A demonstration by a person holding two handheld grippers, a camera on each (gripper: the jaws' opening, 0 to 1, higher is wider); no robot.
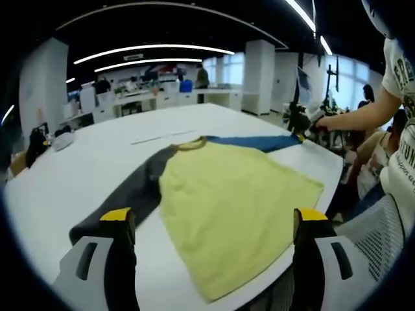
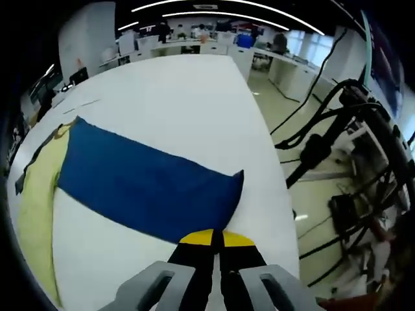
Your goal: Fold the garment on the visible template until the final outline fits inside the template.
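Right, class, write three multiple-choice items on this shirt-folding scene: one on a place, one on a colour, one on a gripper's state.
1. Where does the long-sleeved shirt with the yellow body lie?
A. on the white table
B. on a chair
C. on the floor

2. What colour is the sleeve in front of the right gripper?
A. red
B. blue
C. white

3. How do the jaws of the left gripper stand?
A. shut on the collar
B. shut on the grey sleeve
C. wide apart, gripping nothing

Key: 1 A, the shirt is spread flat on the tabletop. 2 B, blue cloth meets the closed yellow tips. 3 C, the tips stand far apart over the shirt.
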